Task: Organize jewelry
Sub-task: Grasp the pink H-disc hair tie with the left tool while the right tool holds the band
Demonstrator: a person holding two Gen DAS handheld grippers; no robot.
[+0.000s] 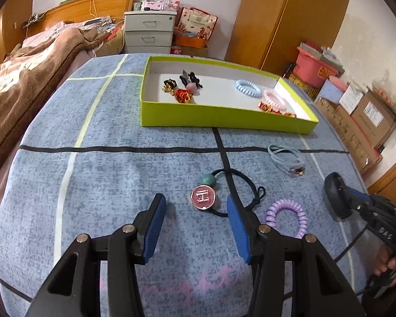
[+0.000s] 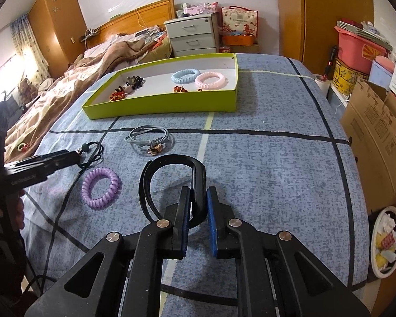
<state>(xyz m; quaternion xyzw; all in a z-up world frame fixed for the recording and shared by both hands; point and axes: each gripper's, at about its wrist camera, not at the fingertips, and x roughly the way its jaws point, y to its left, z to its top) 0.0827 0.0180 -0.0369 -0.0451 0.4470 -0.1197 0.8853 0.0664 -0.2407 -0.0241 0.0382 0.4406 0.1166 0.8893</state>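
The right hand-held gripper [image 2: 198, 200] is clamped on a black headband [image 2: 171, 182], whose arch curves up ahead of its pads. The left hand-held gripper [image 1: 196, 211] stands wide apart, gripping nothing; just ahead, between its tips, lies a pink round-charm hair tie [image 1: 203, 197] on the blue bedspread [image 1: 105, 179]. A purple coil tie [image 1: 287, 216] lies right of it. The green tray [image 1: 224, 121], farther ahead, holds what seem to be hair clips.

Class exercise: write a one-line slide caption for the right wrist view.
Right gripper shut on a black headband; purple coil tie and grey tie wait before the green box.
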